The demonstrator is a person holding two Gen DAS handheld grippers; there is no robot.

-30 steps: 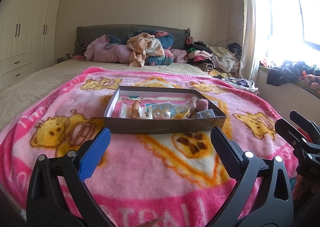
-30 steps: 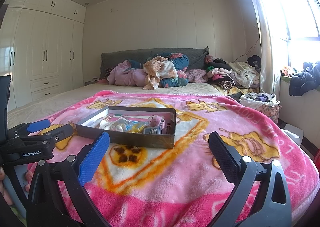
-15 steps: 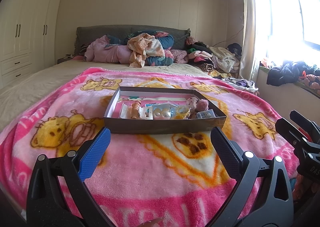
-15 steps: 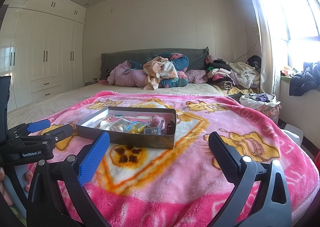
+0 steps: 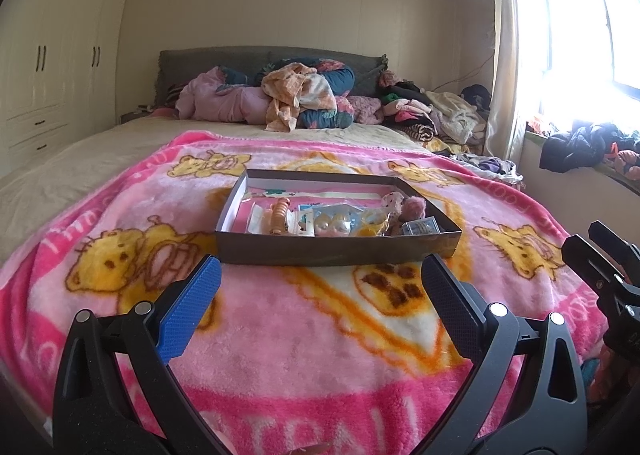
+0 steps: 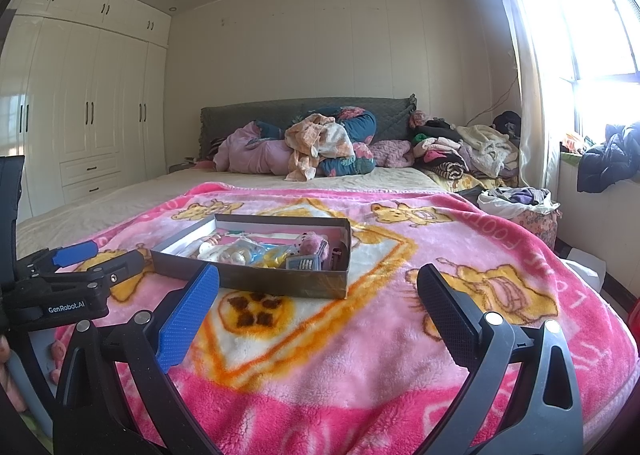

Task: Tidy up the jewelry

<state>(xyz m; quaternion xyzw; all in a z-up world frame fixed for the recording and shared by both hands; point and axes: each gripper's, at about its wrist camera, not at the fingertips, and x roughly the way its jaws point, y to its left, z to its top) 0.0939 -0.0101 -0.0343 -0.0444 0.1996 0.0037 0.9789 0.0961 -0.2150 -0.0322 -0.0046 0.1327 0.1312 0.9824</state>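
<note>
Nothing moved — left gripper point(image 5: 320, 275), right gripper point(image 6: 318, 285) spread before box point(image 5: 336, 243).

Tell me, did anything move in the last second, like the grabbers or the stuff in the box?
Nothing visibly moved. The left gripper and the right gripper both stay open and empty, hovering over the pink blanket short of the box. The box sits in the same spot on the blanket, and the jewelry and trinkets inside it lie as before.

walls cream | wardrobe point(image 6: 92, 127) white | headboard point(image 6: 304, 111) grey | window point(image 5: 580, 31) sunlit
</note>
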